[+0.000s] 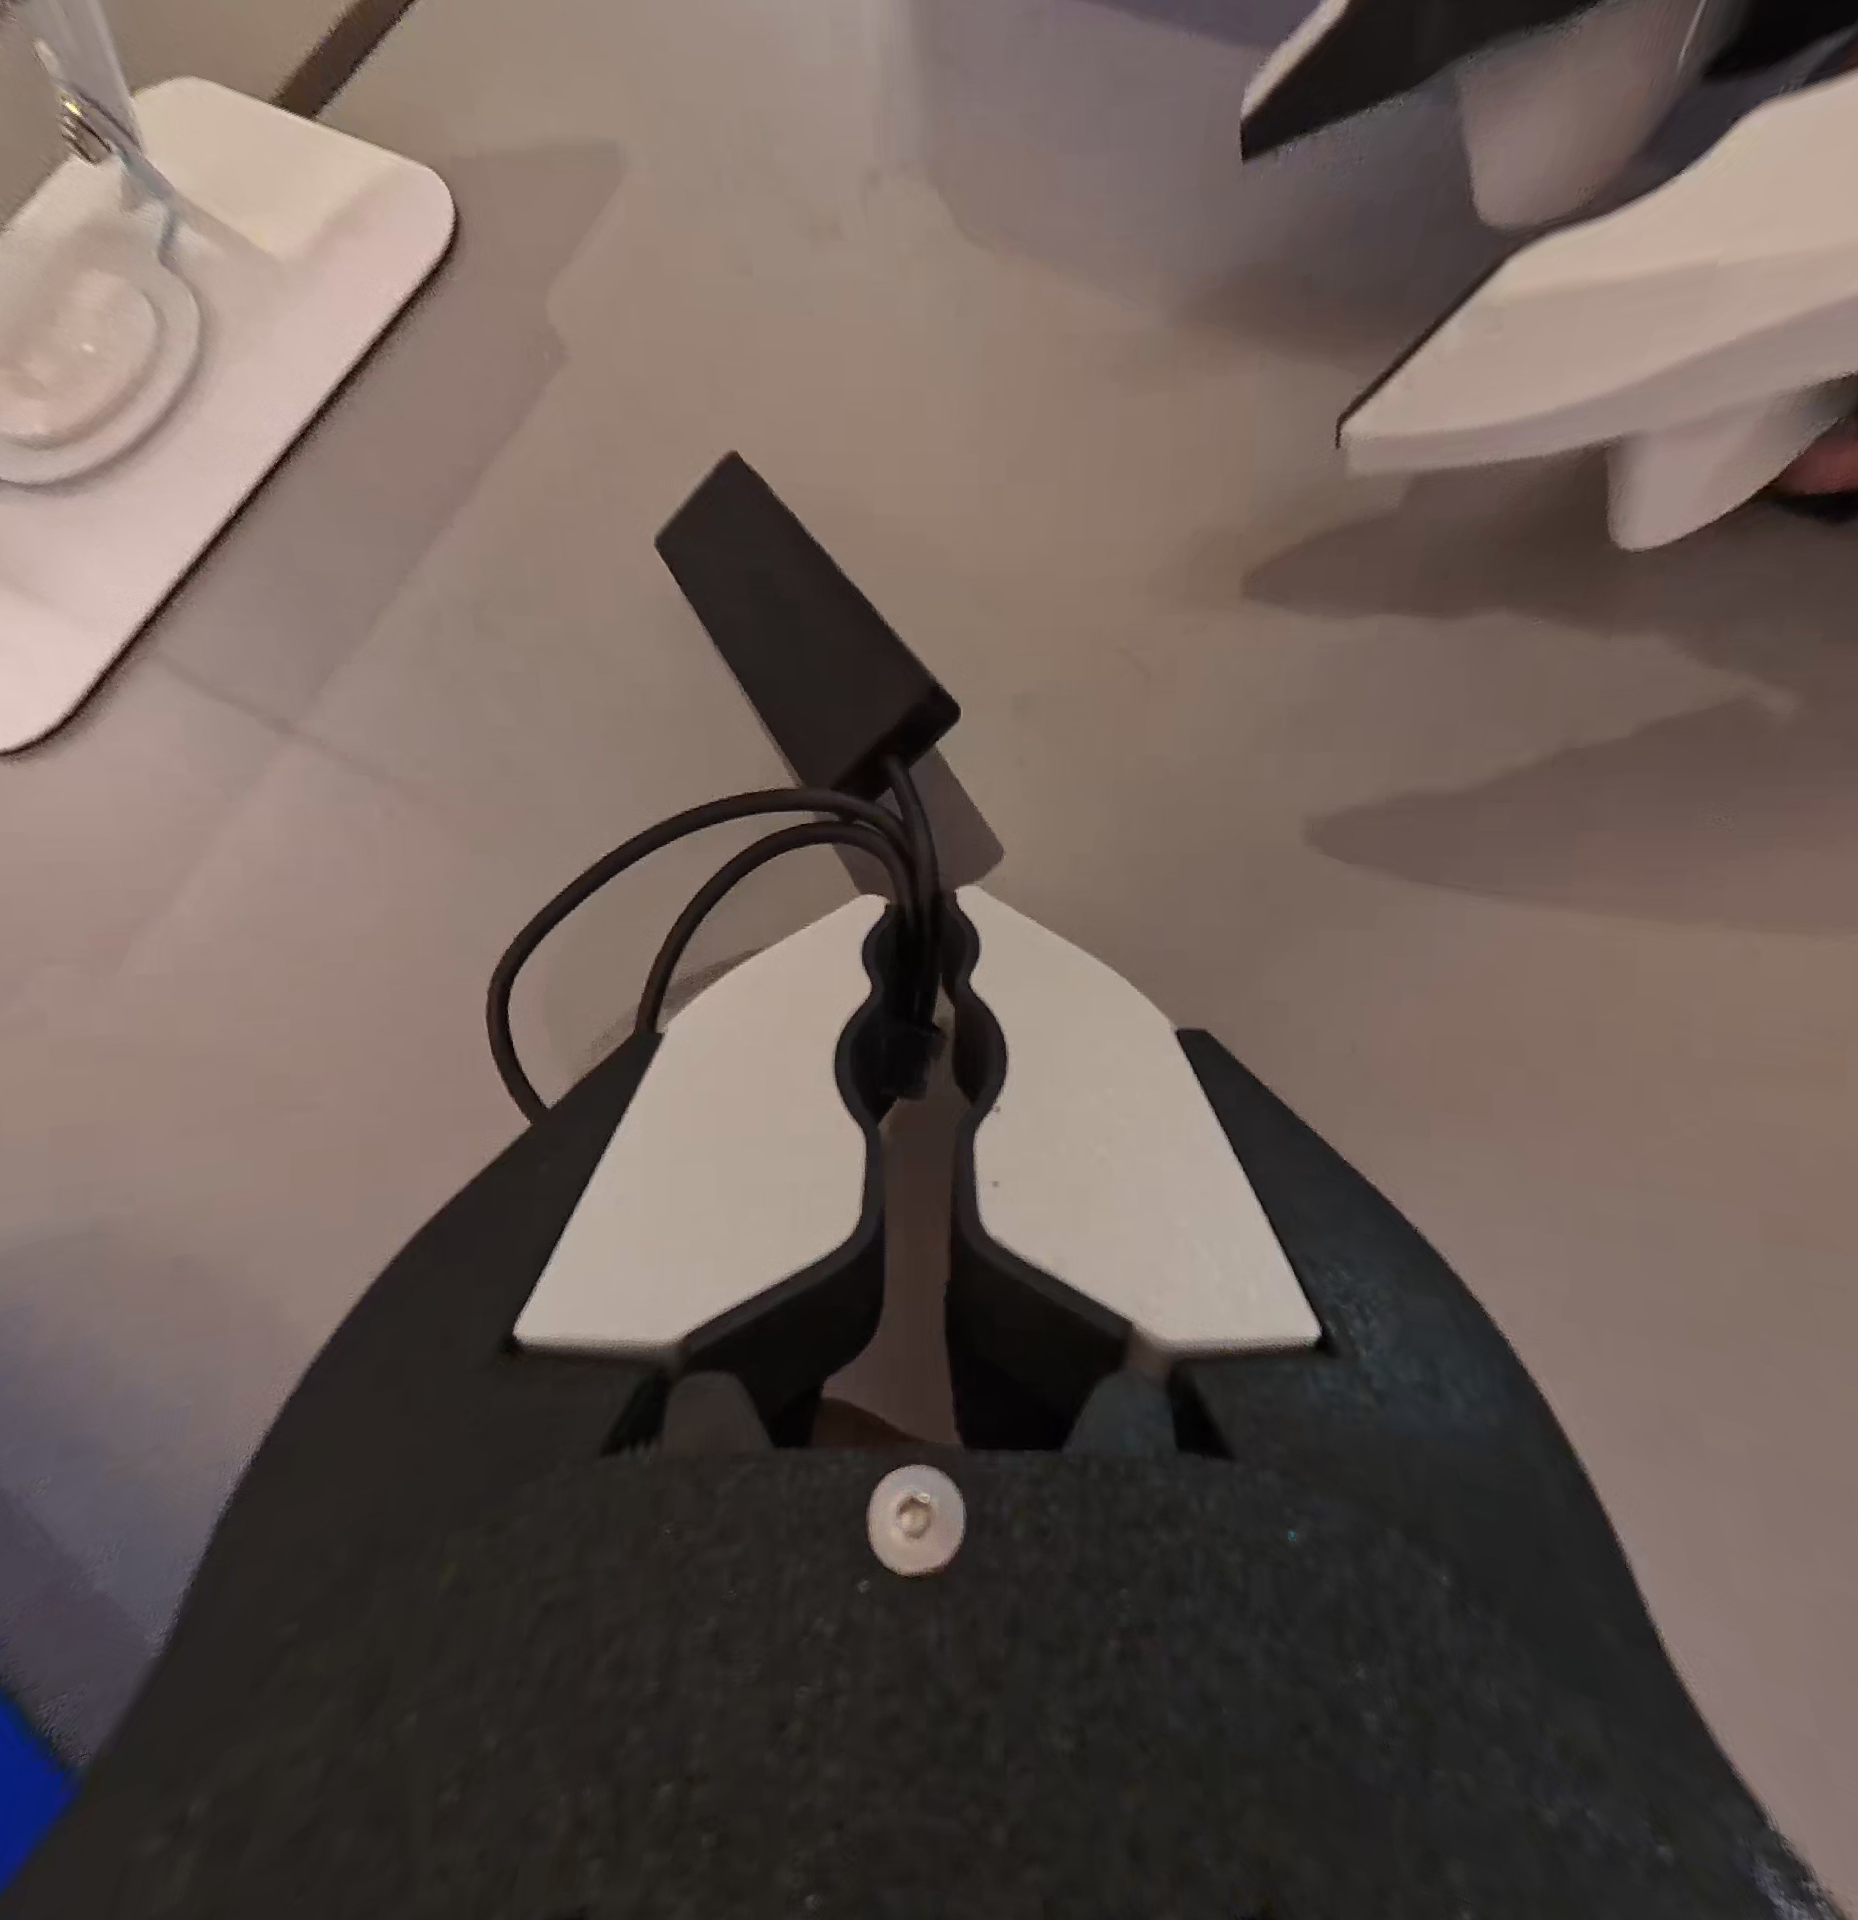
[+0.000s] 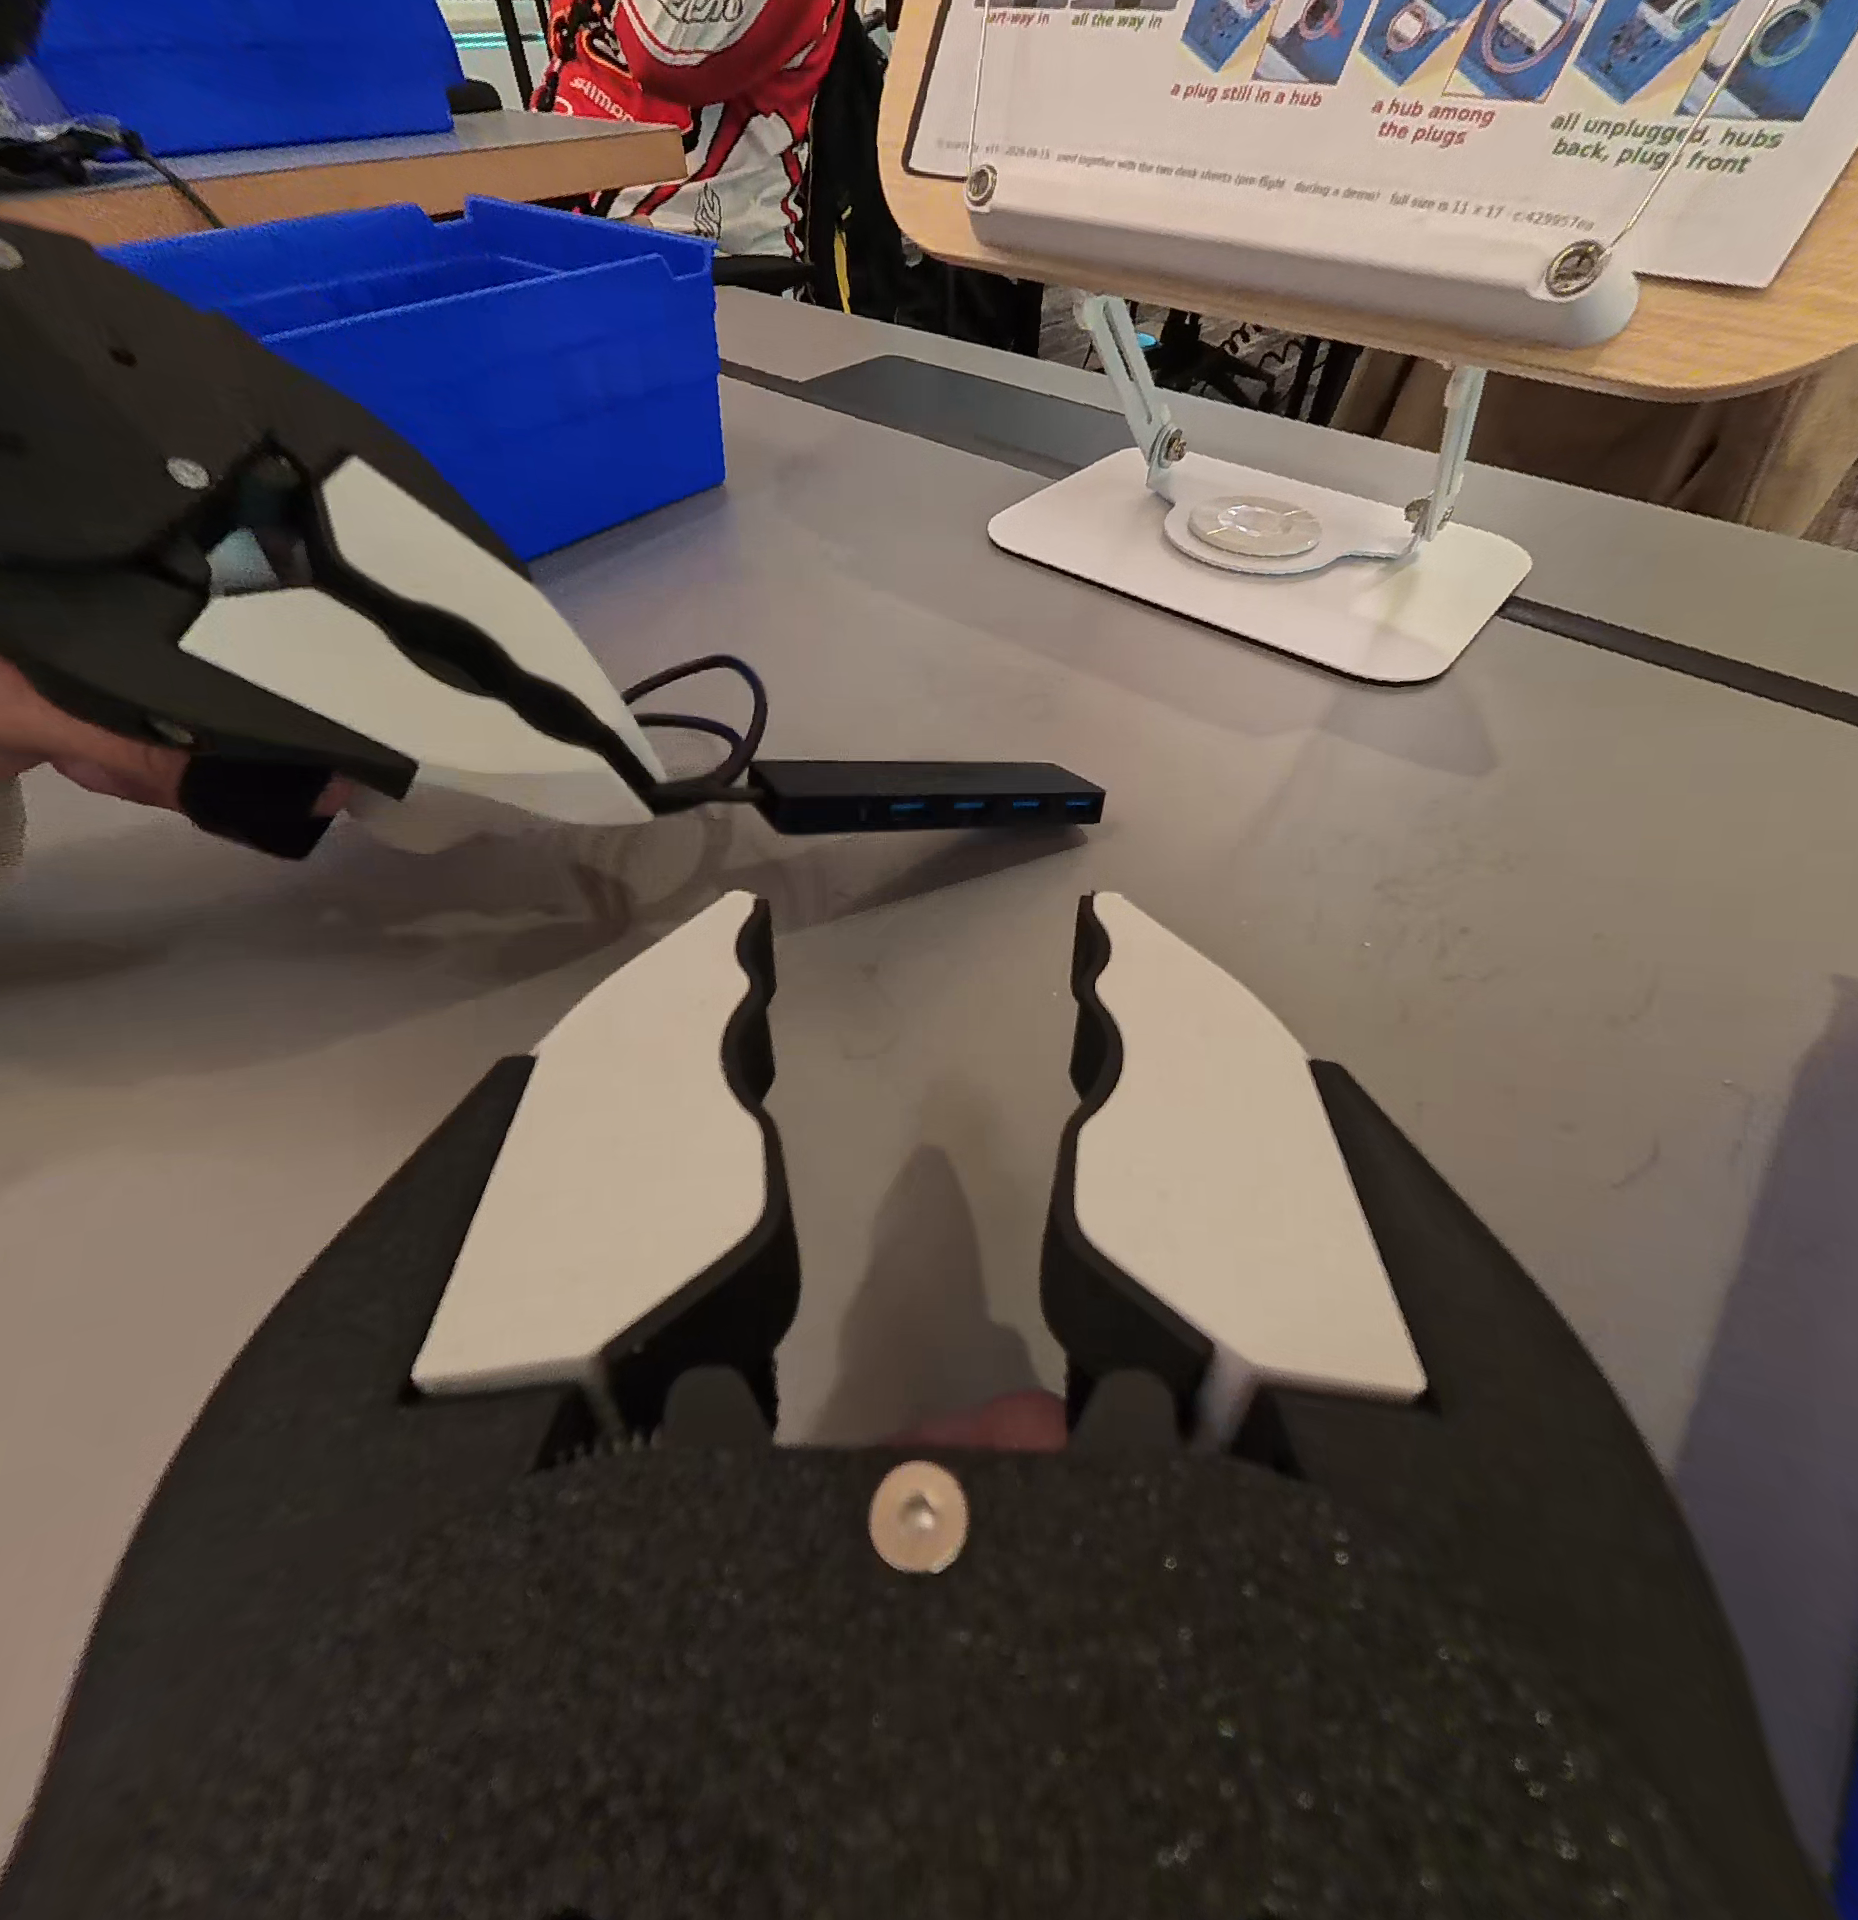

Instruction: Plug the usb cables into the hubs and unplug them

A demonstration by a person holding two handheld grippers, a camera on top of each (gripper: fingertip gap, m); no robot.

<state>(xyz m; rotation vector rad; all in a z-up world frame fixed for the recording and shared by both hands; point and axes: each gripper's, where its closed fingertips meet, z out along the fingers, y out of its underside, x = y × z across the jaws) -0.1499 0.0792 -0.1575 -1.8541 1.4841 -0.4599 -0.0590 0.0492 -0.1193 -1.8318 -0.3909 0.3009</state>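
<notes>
Left wrist view: left gripper (image 1: 920, 914) jaws clamped on looped black cable (image 1: 582, 935) of black hub (image 1: 800, 613); hub sticks out beyond tips, above grey desk (image 1: 1216, 1039). Right gripper (image 2: 920, 909) jaws apart, empty, just short of hub, blue ports facing it. White stand (image 2: 1268, 582) behind, blue bin (image 2: 509, 343) far left.

The smooth grey desk (image 2: 1320, 935) shines a little. The flat black plastic hub (image 2: 925, 795) looks matt; the blue plastic bin (image 2: 551, 395) looks glossy.
</notes>
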